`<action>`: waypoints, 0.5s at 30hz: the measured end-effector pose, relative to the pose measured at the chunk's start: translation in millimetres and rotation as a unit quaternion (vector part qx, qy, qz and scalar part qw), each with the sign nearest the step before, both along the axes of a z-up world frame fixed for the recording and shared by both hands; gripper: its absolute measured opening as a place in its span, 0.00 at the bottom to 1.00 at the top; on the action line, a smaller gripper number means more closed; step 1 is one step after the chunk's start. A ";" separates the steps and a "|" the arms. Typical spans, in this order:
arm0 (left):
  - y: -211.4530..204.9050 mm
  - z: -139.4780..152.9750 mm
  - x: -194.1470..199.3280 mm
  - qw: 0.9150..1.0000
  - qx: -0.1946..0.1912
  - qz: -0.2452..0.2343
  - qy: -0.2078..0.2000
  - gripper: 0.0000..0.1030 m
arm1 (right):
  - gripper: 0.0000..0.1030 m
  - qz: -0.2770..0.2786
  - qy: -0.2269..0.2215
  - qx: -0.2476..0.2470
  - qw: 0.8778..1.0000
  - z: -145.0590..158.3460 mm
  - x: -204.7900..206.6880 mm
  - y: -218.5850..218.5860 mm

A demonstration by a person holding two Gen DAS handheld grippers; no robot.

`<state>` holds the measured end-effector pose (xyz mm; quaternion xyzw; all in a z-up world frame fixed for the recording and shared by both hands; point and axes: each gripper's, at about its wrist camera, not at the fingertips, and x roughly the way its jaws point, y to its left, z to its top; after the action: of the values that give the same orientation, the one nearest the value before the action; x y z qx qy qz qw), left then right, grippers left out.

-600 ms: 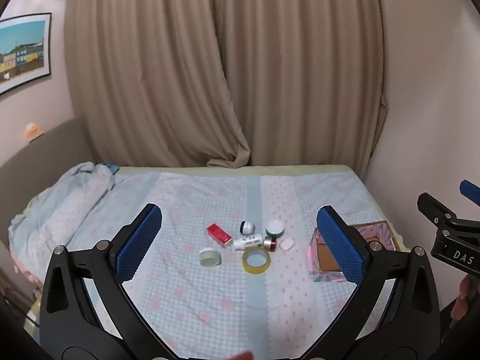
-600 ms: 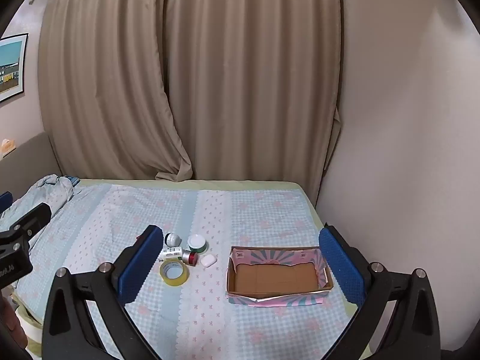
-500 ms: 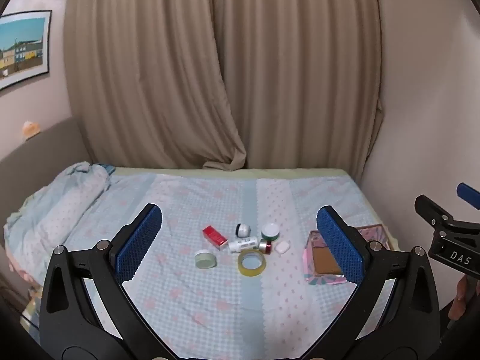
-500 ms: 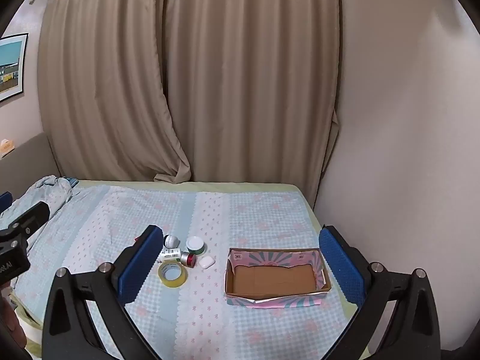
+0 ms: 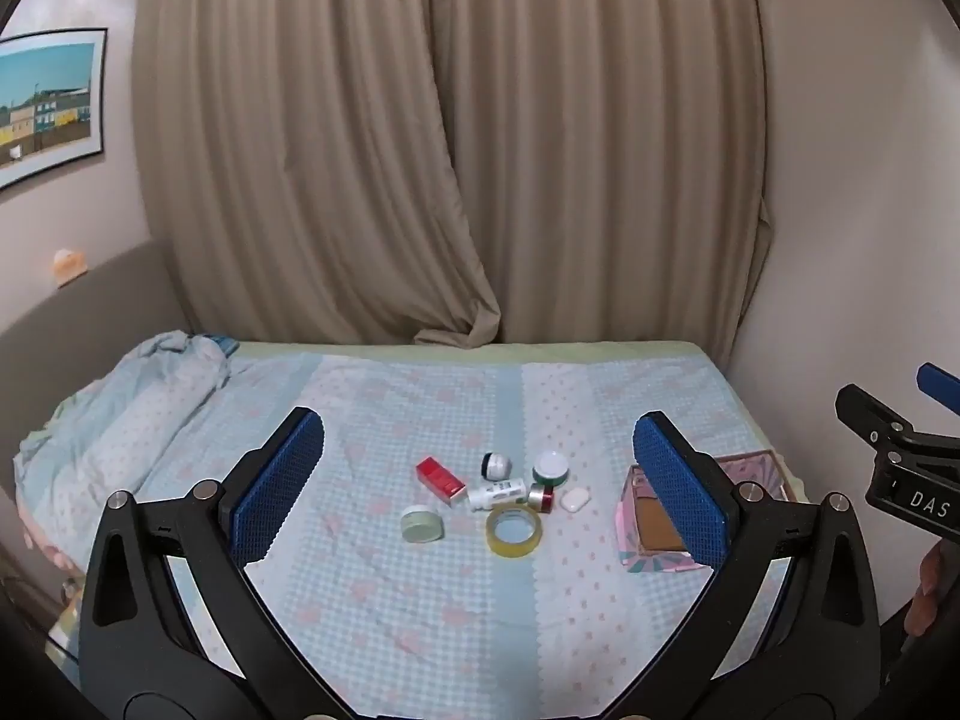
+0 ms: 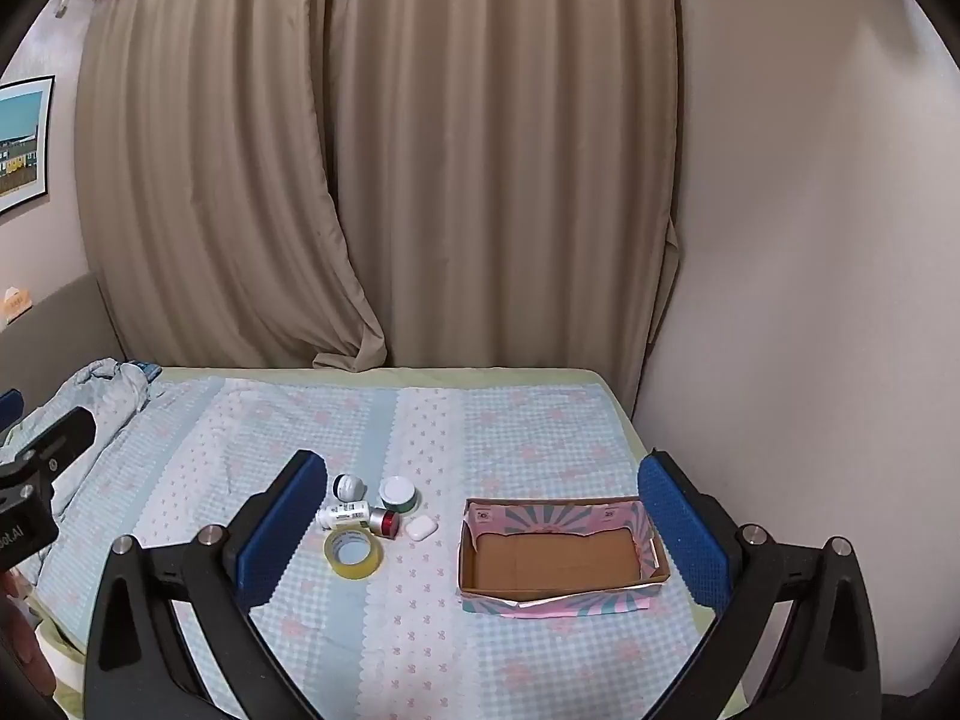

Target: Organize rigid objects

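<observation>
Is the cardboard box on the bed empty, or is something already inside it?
Empty: the cardboard box shows only its bare brown floor in the right wrist view.

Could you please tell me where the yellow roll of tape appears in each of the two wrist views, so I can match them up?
Left wrist view: the yellow roll of tape lies flat on the bedspread, lower centre, nearest item of the cluster.
Right wrist view: it lies left of centre, beside the left blue pad.
Shared landmark: the small red-and-silver jar just behind the tape.
</observation>
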<state>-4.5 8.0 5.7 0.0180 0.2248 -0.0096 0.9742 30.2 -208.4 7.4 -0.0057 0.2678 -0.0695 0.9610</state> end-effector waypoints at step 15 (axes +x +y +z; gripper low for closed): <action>1.9 -4.3 4.0 1.000 0.000 -0.001 0.002 0.99 | 1.00 0.000 -0.003 0.004 1.000 -1.8 1.8 2.5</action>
<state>-0.5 9.9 1.4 0.0178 0.2266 -0.0104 0.9738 32.1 -205.9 5.6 -0.0019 0.2650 -0.0682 0.9618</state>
